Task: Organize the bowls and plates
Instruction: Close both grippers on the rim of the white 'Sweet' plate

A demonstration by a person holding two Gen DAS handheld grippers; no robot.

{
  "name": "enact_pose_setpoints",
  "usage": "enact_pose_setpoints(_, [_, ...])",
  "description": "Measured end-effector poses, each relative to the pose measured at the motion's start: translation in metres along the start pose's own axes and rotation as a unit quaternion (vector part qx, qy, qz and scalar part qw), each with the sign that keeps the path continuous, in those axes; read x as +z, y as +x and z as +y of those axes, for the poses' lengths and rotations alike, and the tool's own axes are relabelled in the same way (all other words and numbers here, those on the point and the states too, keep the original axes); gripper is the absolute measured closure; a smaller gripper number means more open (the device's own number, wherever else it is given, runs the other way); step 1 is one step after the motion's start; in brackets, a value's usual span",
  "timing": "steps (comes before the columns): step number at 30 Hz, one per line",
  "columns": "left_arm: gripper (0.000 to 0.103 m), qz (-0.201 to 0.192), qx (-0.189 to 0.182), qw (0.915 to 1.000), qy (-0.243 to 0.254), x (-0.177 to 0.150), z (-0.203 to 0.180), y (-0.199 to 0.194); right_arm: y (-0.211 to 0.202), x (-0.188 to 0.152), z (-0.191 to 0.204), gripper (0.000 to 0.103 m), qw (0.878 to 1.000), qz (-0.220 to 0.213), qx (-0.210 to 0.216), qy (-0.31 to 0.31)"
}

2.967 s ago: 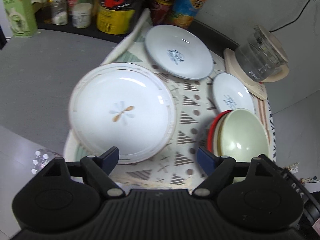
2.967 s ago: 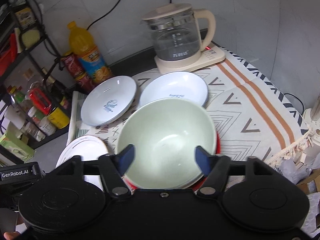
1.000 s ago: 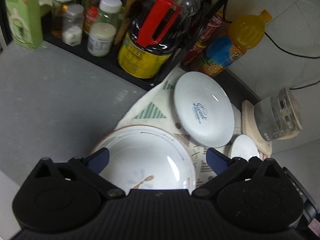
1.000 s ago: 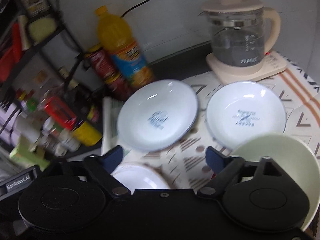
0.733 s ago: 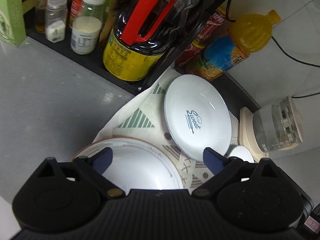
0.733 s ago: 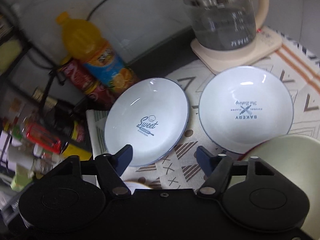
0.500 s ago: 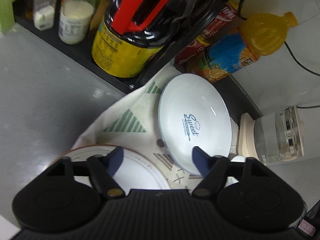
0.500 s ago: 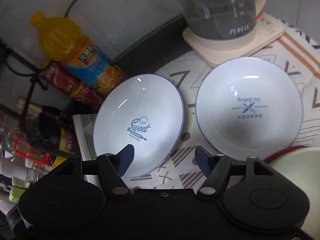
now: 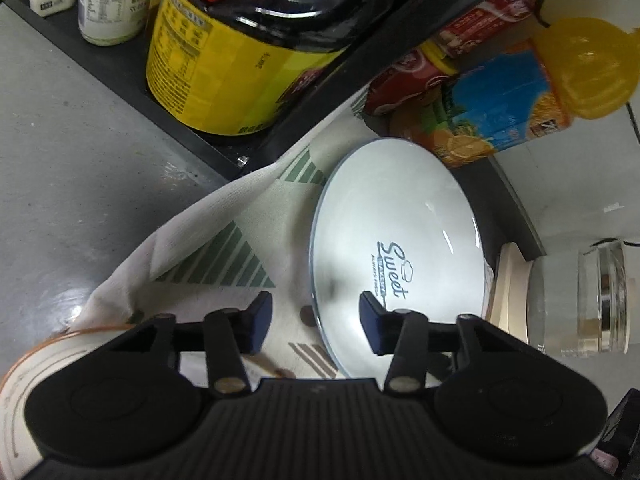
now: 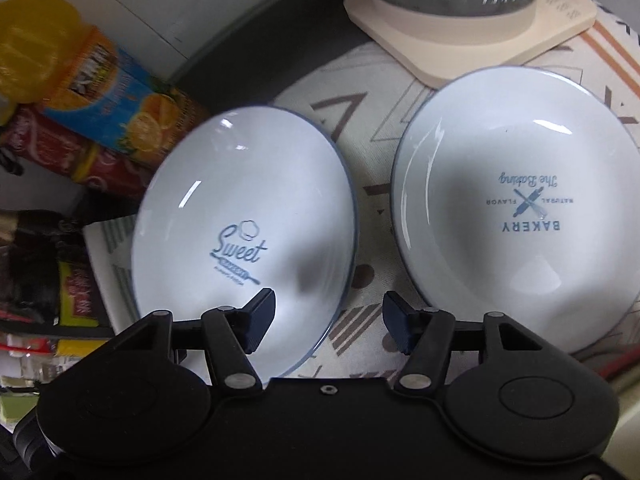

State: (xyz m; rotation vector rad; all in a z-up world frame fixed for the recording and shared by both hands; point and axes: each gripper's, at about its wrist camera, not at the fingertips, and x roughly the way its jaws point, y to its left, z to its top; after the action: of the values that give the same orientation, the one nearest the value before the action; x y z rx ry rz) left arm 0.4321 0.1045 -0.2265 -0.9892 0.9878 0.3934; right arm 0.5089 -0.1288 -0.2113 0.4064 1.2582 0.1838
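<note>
A white plate printed "Sweet" (image 9: 400,256) (image 10: 248,232) lies on the patterned cloth. My left gripper (image 9: 314,322) is open, its jaws either side of the plate's near-left rim. My right gripper (image 10: 328,322) is open, its jaws either side of the same plate's near-right rim. A second white plate printed "Bakery" (image 10: 520,208) lies to the right of it. A large white plate with a brown rim (image 9: 24,364) shows at the lower left of the left wrist view. Neither gripper holds anything.
A black shelf (image 9: 192,140) with a big yellow-labelled bottle (image 9: 240,64) and jars stands behind the cloth. An orange juice bottle (image 9: 520,100) (image 10: 80,80) and red cans (image 10: 52,148) stand close behind the "Sweet" plate. A glass kettle on a cream base (image 10: 472,28) stands at the back right.
Both grippers have moved forward and down onto the "Sweet" plate, from opposite sides. Their jaws have narrowed but stay open. The green bowl has dropped out of the right wrist view.
</note>
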Motion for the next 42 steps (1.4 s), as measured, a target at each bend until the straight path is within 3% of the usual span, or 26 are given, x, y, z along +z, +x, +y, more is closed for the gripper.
enact_pose_setpoints(5, [0.077,0.000,0.005,0.9999,-0.011,0.003,0.002,0.011,0.014,0.001,-0.003,0.065,1.000,0.014,0.003,0.011])
enact_pose_setpoints(16, [0.092,-0.001,-0.007,0.9992,-0.039,0.005,0.006,0.025,0.016,0.005,0.004,0.067,1.000,-0.021,0.006,0.001])
enact_pose_setpoints(18, [0.097,0.003,-0.014,0.9990,-0.042,0.005,0.006,0.026,0.015,0.005,0.003,0.081,1.000,-0.025,-0.003,-0.001])
enact_pose_setpoints(30, [0.096,-0.018,0.000,0.9998,0.010,0.002,-0.011,0.010,-0.001,0.001,0.004,0.092,0.998,-0.046,0.026,-0.028])
enact_pose_setpoints(36, [0.095,-0.009,-0.002,0.9999,0.012,0.000,-0.010,0.002,-0.025,-0.004,0.013,0.091,0.994,-0.073,0.019,-0.084])
enact_pose_setpoints(42, [0.093,0.000,-0.008,0.9997,0.021,-0.013,-0.005,-0.011,-0.039,-0.015,0.017,0.091,0.993,-0.096,0.022,-0.069])
